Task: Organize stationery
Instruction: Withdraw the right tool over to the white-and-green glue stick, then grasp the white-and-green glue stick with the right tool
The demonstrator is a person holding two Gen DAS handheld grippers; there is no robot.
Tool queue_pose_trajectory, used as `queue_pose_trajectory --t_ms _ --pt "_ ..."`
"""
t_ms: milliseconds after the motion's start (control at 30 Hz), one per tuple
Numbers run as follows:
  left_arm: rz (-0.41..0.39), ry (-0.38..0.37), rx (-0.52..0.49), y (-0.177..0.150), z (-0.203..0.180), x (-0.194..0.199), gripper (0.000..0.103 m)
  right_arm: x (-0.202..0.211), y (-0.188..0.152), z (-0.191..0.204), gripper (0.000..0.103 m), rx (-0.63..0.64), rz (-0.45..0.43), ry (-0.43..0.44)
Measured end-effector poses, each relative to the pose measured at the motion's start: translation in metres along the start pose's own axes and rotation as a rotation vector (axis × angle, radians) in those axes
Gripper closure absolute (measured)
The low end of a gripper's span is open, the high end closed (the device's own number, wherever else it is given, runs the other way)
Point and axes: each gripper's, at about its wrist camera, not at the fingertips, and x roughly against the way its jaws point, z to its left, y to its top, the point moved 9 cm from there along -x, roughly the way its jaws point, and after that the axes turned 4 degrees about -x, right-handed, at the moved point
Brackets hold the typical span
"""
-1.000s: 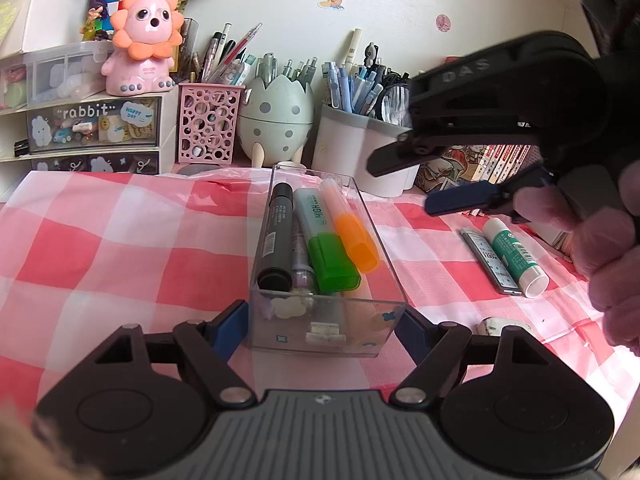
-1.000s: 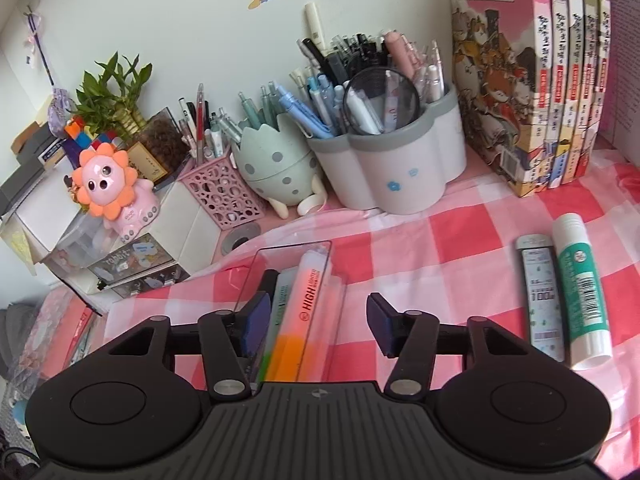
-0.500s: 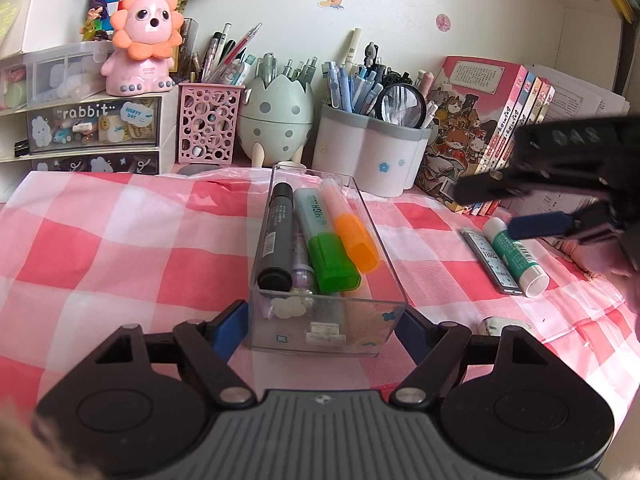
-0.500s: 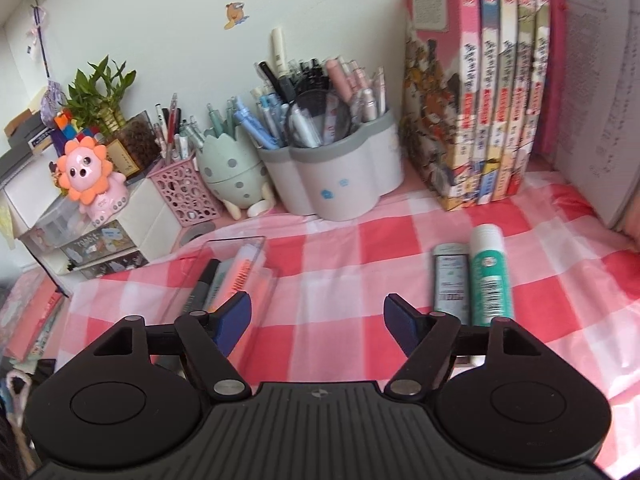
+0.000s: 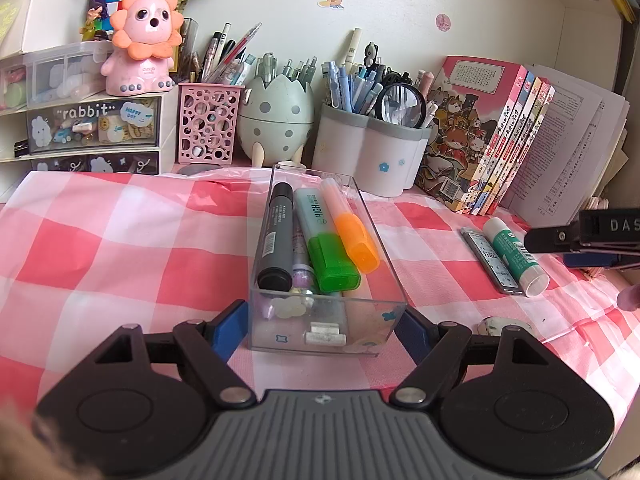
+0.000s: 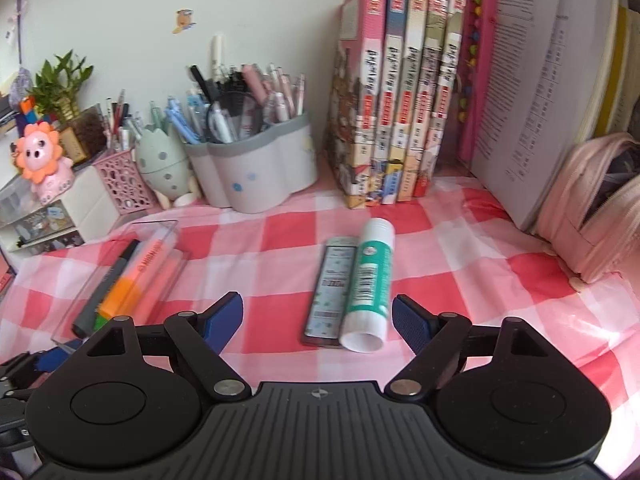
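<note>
A clear plastic box [image 5: 362, 316] sits on the pink checked cloth and holds a black marker [image 5: 276, 236], a green highlighter [image 5: 326, 244] and an orange highlighter [image 5: 350, 228]. My left gripper [image 5: 322, 330] is shut on the box's near end, one blue pad against each side wall. To the right lie a green-and-white glue stick [image 6: 370, 280] and a flat grey lead case [image 6: 334, 280], side by side. My right gripper [image 6: 318, 312] hovers just in front of them, its jaws opening, with their near ends in the gap and the pads clear of both. The left wrist view shows it at the right edge [image 5: 560, 249].
Along the wall stand a drawer unit with a pink lion toy [image 5: 142, 42], a pink mesh cup [image 5: 206, 122], an egg-shaped holder [image 5: 276, 116], a grey pen holder [image 6: 256, 174] and a row of books [image 6: 400, 92]. An open pink pencil case [image 6: 592, 216] lies at the far right. A small whitish object [image 5: 504, 326] rests near the front.
My right gripper has swung from above the clear box to the right, over to the glue stick and lead case, and its jaws have widened. The left gripper and the box have kept still.
</note>
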Motion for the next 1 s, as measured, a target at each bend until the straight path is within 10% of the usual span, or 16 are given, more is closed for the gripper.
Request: queue_pose_trajectory --t_ms 1000 --pt "0.0 -0.001 0.0 0.0 0.0 0.0 0.051 -0.05 0.011 -0.048 0.034 -0.041 0.027 -0.103"
